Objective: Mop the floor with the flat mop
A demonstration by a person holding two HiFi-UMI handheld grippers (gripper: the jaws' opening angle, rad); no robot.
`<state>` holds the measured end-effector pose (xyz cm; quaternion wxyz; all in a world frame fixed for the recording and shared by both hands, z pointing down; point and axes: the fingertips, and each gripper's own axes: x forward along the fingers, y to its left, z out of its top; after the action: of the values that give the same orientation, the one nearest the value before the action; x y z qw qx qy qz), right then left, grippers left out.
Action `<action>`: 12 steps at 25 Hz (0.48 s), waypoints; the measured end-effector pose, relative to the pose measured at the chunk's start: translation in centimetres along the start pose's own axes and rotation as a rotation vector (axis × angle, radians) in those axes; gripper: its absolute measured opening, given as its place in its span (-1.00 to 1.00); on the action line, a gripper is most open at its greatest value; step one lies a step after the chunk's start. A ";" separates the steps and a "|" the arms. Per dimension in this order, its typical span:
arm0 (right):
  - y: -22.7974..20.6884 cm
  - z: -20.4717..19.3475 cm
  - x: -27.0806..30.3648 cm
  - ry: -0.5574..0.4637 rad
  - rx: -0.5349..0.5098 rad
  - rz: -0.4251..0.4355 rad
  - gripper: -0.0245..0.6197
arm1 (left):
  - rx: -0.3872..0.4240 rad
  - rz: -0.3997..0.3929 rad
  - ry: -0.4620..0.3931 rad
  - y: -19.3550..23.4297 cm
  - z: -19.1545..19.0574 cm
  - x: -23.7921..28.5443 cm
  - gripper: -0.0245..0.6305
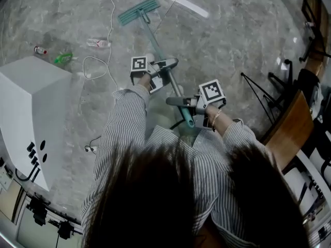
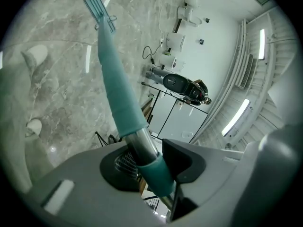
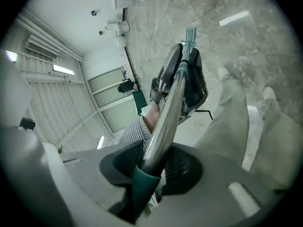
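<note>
Left tool and right tool both clamp the mop; its head (far left) lies near a cable; snag risk.

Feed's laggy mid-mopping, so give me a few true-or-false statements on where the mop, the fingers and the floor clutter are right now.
1. The left gripper and right gripper both have their fingers clamped on the mop handle. True.
2. The right gripper holds nearer the mop head than the left. False: the left is nearer it.
3. Bottles lie on the floor left of the mop. True.
4. The mop head is red. False: it is teal.
</note>
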<state>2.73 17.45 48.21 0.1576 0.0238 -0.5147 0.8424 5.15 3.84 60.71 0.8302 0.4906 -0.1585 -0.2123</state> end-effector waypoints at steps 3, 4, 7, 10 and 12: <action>3.2 4.7 3.4 -0.015 -0.006 0.007 -0.56 | 0.012 0.003 -0.030 -2.7 5.9 -1.4 -0.49; 4.2 6.3 4.6 -0.021 -0.005 0.008 -0.56 | 0.011 0.008 -0.043 -3.6 8.0 -1.9 -0.49; 7.4 11.2 8.1 -0.048 0.009 0.023 -0.57 | 0.013 0.031 -0.075 -6.1 14.0 -3.2 -0.49; 10.1 16.2 10.9 -0.078 0.020 0.041 -0.58 | 0.024 0.075 -0.123 -7.7 20.2 -4.2 -0.49; 11.7 19.0 12.2 -0.080 0.012 0.031 -0.58 | 0.039 0.091 -0.142 -9.0 23.4 -4.3 -0.49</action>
<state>-14.51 -1.11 49.51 0.1236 0.0501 -0.5160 0.8461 -11.32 -15.36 63.50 0.8159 0.4827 -0.2432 -0.2053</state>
